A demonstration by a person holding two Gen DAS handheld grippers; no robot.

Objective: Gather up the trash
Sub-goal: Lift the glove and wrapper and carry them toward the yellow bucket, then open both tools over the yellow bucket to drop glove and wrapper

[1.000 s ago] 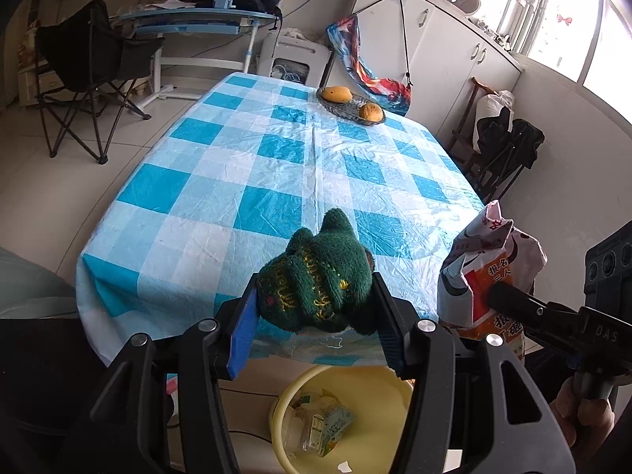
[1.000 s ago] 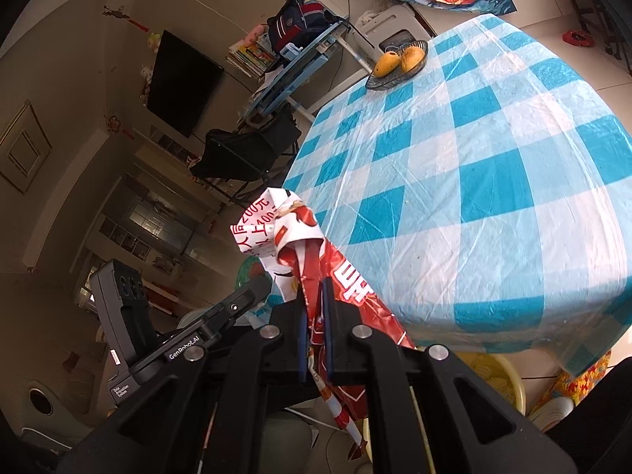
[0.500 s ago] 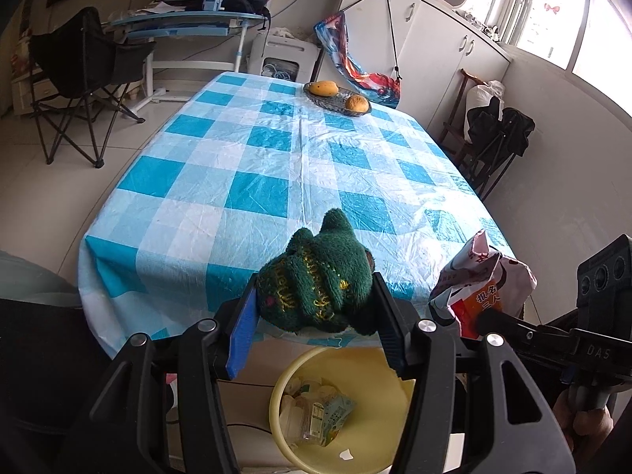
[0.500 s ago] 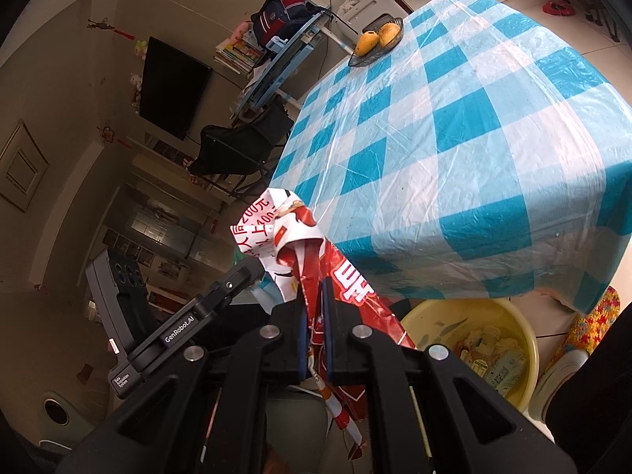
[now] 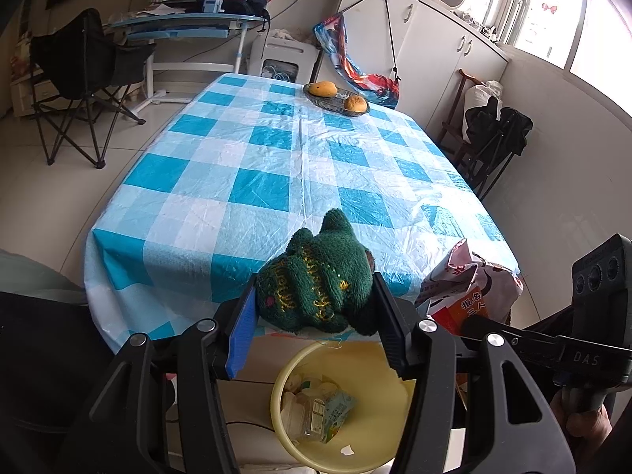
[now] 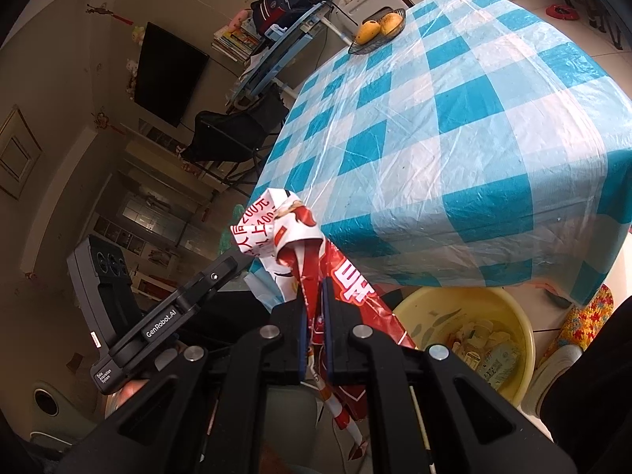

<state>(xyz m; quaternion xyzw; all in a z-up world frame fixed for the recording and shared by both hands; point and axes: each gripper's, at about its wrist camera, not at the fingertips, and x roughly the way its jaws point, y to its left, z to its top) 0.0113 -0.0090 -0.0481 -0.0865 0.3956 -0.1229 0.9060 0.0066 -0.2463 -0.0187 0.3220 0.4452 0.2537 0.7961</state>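
**Both grippers loaded at near table edge, basin below**

L gripper [image 5: 316, 308]: jaws part-open but clamped on a green knitted plush item [image 5: 316, 280], pads pressing both sides, gold stitching on its face. It sits in the air at the near edge of the table [image 5: 276, 150], just over the hanging hem of the blue/white check plastic cloth.

R gripper [image 6: 315, 316]: jaws pinched nearly together on a crumpled red/white snack bag [image 6: 300, 245]; the bag's top sticks up past the fingertips, its tail hangs down below them. In L wrist view the same bag [image 5: 474, 280] shows to the right of the plush item, near the table's near-right corner.

Yellow basin [image 5: 379, 367] on floor under near table edge, directly below L gripper. Holds trash already: clear plastic bottle, small carton w/ green print, paper bits. R wrist view has the basin [image 6: 466, 308] low right of the bag, beside the cloth's hem.

Far end of table: dish w/ two mangoes [image 5: 335, 94]. Rest of tabletop bare cloth.

Room: black folding chair [image 5: 79, 79] far left, blue desk w/ backpack behind it, white cupboards far right.
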